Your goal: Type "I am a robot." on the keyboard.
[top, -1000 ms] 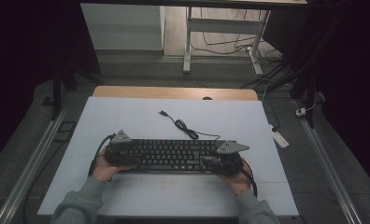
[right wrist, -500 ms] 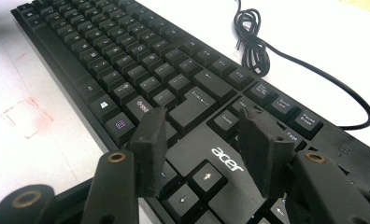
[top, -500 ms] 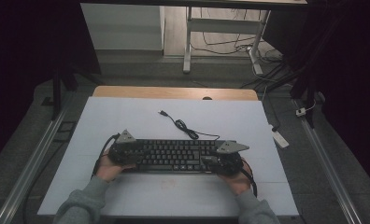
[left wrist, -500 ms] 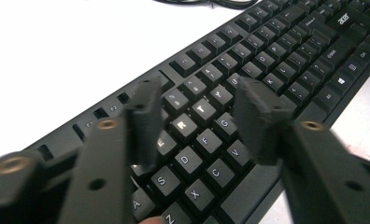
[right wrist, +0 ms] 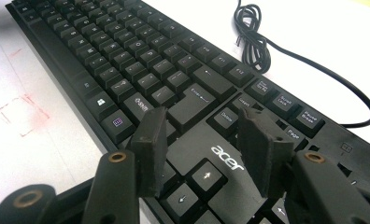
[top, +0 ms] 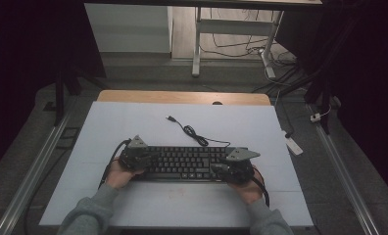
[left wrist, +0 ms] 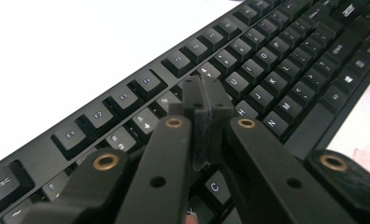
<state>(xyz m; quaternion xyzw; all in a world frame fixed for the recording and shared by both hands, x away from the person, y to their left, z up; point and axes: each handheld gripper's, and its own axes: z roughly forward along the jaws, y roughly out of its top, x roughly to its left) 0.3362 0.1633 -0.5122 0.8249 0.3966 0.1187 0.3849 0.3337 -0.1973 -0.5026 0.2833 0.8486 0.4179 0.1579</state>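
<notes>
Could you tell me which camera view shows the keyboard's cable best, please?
The high view: the whole cable lies on the white table, from the keyboard to its plug. The right gripper view shows only its coiled part and a stretch behind the keyboard. In the left gripper view I see keys, no cable.

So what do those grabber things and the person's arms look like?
Each gripper, left and right, has two flat black jaws on black arms set with round brass-coloured rivets. From above, each carries a grey three-cornered plate and trails a black cable. The person wears grey sleeves.
</notes>
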